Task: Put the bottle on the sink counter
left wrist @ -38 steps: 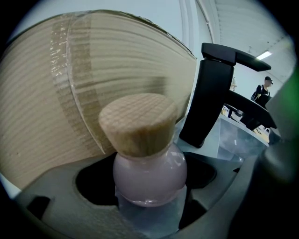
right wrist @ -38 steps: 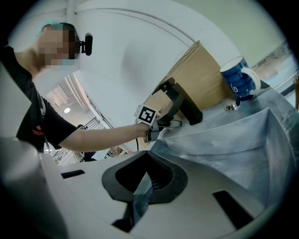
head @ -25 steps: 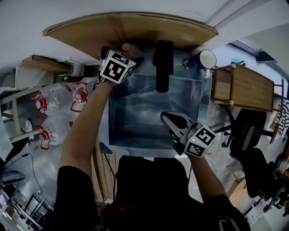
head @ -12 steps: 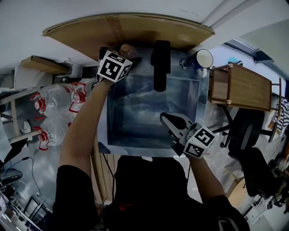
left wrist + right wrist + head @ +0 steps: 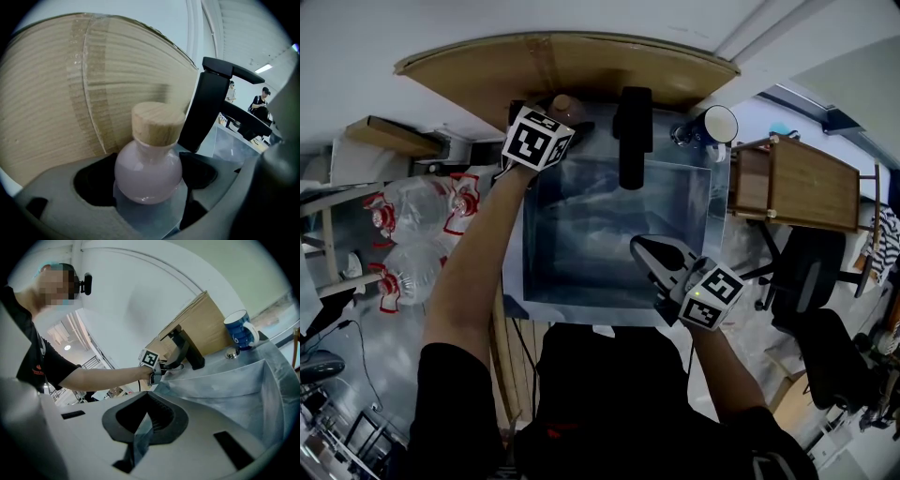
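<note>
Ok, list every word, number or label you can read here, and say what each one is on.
No text here can be read.
Mug: a white mark, no clear letters.
Water jugs: red labels, too blurred.
Shirt: small red print, too small.
Bottle: no label showing.
Marker cubes: black-and-white square patterns only.

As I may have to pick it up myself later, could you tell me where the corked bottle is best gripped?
Take the bottle by its round belly, just under the wooden cork, coming in level from the side. The left gripper is shut on it this way: the bulge nests between the jaws and the cork above is clear.
</note>
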A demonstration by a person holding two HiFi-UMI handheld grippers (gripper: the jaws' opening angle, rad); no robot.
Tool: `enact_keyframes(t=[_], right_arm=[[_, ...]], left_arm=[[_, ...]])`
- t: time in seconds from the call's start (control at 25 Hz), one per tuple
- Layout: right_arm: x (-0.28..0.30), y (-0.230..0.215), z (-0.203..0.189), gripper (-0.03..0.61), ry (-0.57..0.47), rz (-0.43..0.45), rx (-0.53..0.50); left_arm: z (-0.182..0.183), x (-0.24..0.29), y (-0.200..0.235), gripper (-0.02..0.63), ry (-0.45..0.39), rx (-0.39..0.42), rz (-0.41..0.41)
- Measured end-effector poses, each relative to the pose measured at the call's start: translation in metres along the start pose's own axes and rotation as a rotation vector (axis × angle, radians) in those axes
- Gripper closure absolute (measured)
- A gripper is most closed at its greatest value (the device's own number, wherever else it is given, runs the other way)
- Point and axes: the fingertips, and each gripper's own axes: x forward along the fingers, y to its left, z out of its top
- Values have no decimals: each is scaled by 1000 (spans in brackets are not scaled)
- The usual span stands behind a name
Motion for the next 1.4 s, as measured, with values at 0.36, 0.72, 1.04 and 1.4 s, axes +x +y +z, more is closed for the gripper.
enact_keyframes(t=[0.36,0.72,1.04,1.4], right_arm=[[4,11,10,574,-6,4,-31],[4,20,28,574,-20,-19,-73],[0,23,42,574,-35,-61,-99],[-3,47,56,574,-73,-64,-136]], left_arm=[[13,-25,-1,216,-8,37,23],[24,-72,-14,218,-61,21,57],[31,-120,-42,301,-147,27,76],[26,-169,-87,445,-232,23,71]])
